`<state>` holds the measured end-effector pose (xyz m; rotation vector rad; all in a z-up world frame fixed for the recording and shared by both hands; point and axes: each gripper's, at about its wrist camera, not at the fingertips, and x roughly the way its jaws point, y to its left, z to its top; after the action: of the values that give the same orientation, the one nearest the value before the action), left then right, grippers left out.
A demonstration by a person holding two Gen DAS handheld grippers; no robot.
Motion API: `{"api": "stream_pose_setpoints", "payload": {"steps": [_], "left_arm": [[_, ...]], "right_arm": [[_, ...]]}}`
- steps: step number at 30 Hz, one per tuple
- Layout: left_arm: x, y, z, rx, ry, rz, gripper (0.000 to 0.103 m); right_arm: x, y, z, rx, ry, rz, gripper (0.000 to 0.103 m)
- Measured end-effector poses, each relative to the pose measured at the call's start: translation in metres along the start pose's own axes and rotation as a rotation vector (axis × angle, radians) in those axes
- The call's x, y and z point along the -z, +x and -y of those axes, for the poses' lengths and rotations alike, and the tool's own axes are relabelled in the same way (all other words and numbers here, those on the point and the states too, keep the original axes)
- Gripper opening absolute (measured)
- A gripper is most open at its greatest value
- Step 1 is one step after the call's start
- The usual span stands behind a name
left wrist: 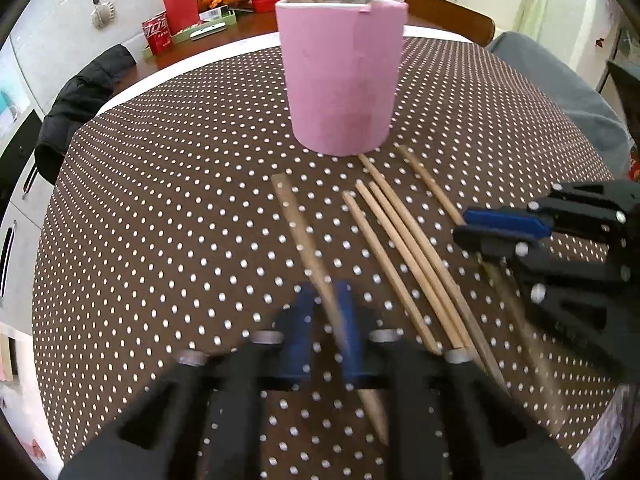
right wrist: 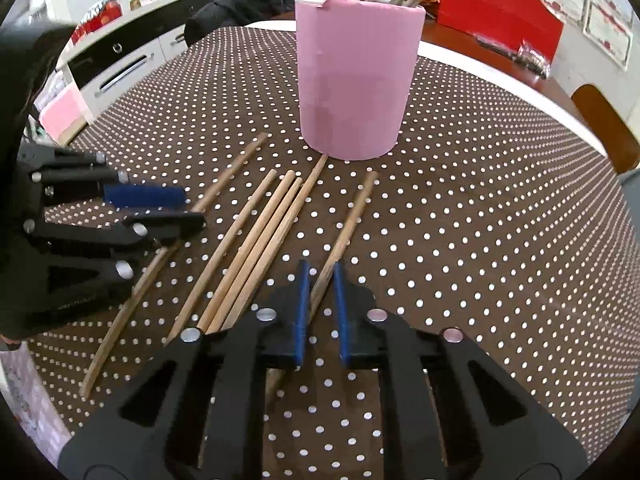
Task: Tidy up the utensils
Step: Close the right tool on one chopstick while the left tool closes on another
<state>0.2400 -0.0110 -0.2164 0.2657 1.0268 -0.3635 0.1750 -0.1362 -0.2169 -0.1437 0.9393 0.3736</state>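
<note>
A pink cup (left wrist: 342,76) holding several chopsticks stands on the dotted tablecloth; it also shows in the right wrist view (right wrist: 357,76). Several wooden chopsticks lie loose in front of it (left wrist: 404,256) (right wrist: 256,240). My left gripper (left wrist: 326,300) straddles the leftmost chopstick (left wrist: 298,228), jaws a little apart around it. My right gripper (right wrist: 320,280) straddles the rightmost chopstick (right wrist: 352,216), pads narrowly apart on either side. Each gripper shows in the other's view: the right one (left wrist: 504,228) and the left one (right wrist: 160,208).
The brown dotted tablecloth (left wrist: 180,200) covers a round table. Red boxes (right wrist: 500,8), a red can (left wrist: 157,34) and a green tray (left wrist: 200,30) sit on a far table. A black jacket (left wrist: 76,100) hangs over a chair at the left.
</note>
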Motion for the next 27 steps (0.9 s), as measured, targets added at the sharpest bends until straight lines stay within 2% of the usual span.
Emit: {"api": "stream_pose_setpoints", "payload": {"steps": [3, 6, 9, 10, 11, 13, 16, 18, 19, 20, 22, 27], "left_arm": [[0.005, -0.002, -0.004, 0.016, -0.026, 0.007, 0.006], [0.005, -0.001, -0.008, 0.021, -0.036, 0.006, 0.006], [0.004, 0.0, -0.002, -0.01, -0.007, -0.01, 0.009], [0.003, 0.0, 0.0, -0.044, 0.006, -0.014, 0.018], [0.007, -0.004, 0.002, -0.084, 0.017, -0.014, 0.032], [0.004, -0.002, 0.005, -0.127, 0.032, -0.01, 0.045], [0.0, 0.0, 0.0, -0.093, 0.032, -0.012, 0.045], [-0.001, 0.0, -0.004, -0.04, 0.031, -0.01, 0.034], [-0.002, 0.0, -0.005, 0.018, 0.023, -0.014, 0.016], [0.003, 0.0, -0.007, 0.022, 0.026, -0.016, 0.006], [0.004, -0.001, -0.007, 0.006, 0.035, -0.009, 0.005], [0.021, -0.013, -0.012, 0.029, -0.043, 0.053, 0.005]], "right_arm": [[0.004, -0.003, 0.011, -0.075, 0.051, -0.001, 0.007], [0.006, -0.004, 0.011, -0.085, 0.034, -0.011, 0.007], [0.006, -0.005, 0.007, -0.063, 0.031, -0.026, 0.008], [0.005, -0.005, 0.003, -0.041, 0.013, -0.031, 0.008], [0.005, -0.005, 0.001, -0.028, 0.005, -0.033, 0.009], [0.004, -0.004, -0.005, -0.005, -0.007, -0.042, 0.012], [0.002, -0.003, -0.012, 0.02, -0.034, -0.051, 0.013], [0.003, -0.003, -0.013, 0.026, -0.045, -0.052, 0.012], [0.003, -0.003, -0.011, 0.02, -0.039, -0.048, 0.006], [0.004, -0.004, -0.008, 0.009, -0.023, -0.043, 0.006], [0.008, -0.009, 0.002, -0.049, 0.021, -0.023, 0.006], [0.013, -0.034, 0.018, -0.153, 0.08, 0.06, 0.006]]}}
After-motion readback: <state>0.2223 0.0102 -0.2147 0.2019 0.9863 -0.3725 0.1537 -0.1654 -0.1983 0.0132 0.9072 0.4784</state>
